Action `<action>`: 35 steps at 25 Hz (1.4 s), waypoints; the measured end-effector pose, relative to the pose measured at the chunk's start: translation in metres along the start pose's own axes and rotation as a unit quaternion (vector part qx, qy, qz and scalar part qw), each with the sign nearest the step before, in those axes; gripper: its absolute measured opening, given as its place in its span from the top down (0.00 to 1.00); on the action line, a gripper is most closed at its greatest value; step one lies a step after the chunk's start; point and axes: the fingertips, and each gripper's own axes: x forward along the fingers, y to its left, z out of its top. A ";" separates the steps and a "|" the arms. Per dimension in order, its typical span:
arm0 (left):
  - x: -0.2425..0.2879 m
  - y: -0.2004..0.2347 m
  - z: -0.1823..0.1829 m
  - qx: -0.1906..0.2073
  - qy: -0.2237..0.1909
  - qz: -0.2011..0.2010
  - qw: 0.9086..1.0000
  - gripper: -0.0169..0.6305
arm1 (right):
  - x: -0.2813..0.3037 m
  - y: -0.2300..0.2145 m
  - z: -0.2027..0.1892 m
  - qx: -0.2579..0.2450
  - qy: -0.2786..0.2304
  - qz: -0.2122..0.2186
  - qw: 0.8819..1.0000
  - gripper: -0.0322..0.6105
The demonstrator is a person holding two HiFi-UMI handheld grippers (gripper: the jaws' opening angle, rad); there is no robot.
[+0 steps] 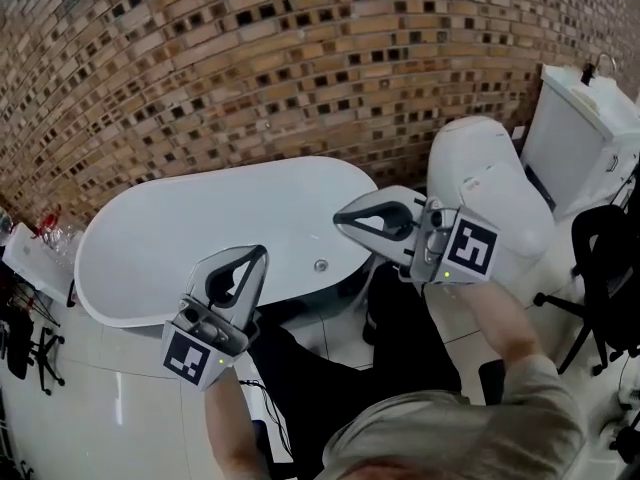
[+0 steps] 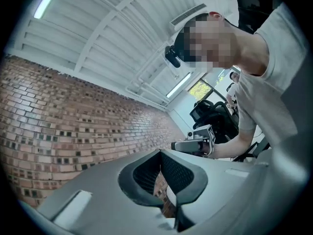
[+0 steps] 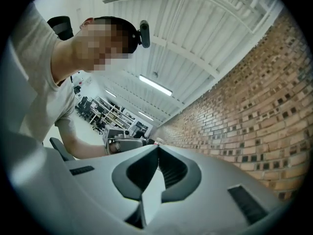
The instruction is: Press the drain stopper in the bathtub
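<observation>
Got drain stopper (image 1: 321, 265) on floor of white bathtub (image 1: 170, 238), toward its right end, nothing touching it. Have left tongs (image 1: 263, 251) and right tongs (image 1: 338, 218) up over tub's near side, both pinched fully together, gripping nothing. See toilet (image 1: 490, 193) right of tub, brick wall (image 1: 250, 58) behind

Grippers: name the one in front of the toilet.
The right gripper: its marker cube overlaps the white toilet right of the tub. The left gripper sits lower, at the tub's near rim.
</observation>
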 end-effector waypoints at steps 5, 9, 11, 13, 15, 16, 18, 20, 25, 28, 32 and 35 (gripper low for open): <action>0.005 -0.019 0.034 0.014 -0.025 -0.014 0.999 0.99 | -0.015 0.014 0.043 -0.013 -0.039 0.001 0.999 0.95; 0.008 -0.023 0.042 0.025 -0.030 -0.013 0.999 0.99 | -0.016 0.019 0.050 -0.037 -0.036 -0.003 0.999 0.95; 0.008 -0.026 0.043 0.021 -0.030 -0.014 0.999 0.99 | -0.017 0.022 0.049 -0.036 -0.035 -0.003 0.999 0.95; 0.009 -0.028 0.046 0.018 -0.031 -0.019 0.999 0.99 | -0.019 0.023 0.050 -0.035 -0.034 -0.003 0.999 0.95; 0.009 -0.030 0.050 0.018 -0.033 -0.021 0.999 0.99 | -0.019 0.023 0.053 -0.036 -0.034 -0.003 0.999 0.95; 0.009 -0.030 0.051 0.018 -0.034 -0.022 0.999 0.99 | -0.019 0.024 0.054 -0.037 -0.035 -0.003 0.999 0.95; 0.008 -0.031 0.051 0.019 -0.034 -0.021 0.999 0.99 | -0.017 0.027 0.056 -0.040 -0.038 -0.001 0.998 0.95; 0.007 -0.033 0.050 0.019 -0.034 -0.021 0.999 0.99 | -0.017 0.031 0.057 -0.042 -0.041 0.000 0.998 0.95; 0.007 -0.037 0.054 0.019 -0.040 -0.024 0.999 0.99 | -0.018 0.037 0.063 -0.051 -0.042 0.003 0.998 0.95; 0.008 -0.038 0.056 0.019 -0.042 -0.025 0.999 0.99 | -0.018 0.038 0.065 -0.054 -0.043 0.003 0.998 0.95; 0.009 -0.039 0.055 0.017 -0.042 -0.025 0.999 0.99 | -0.020 0.038 0.063 -0.059 -0.041 0.002 0.997 0.95; 0.010 -0.040 0.055 0.016 -0.043 -0.025 0.999 0.99 | -0.021 0.038 0.062 -0.060 -0.042 0.003 0.997 0.95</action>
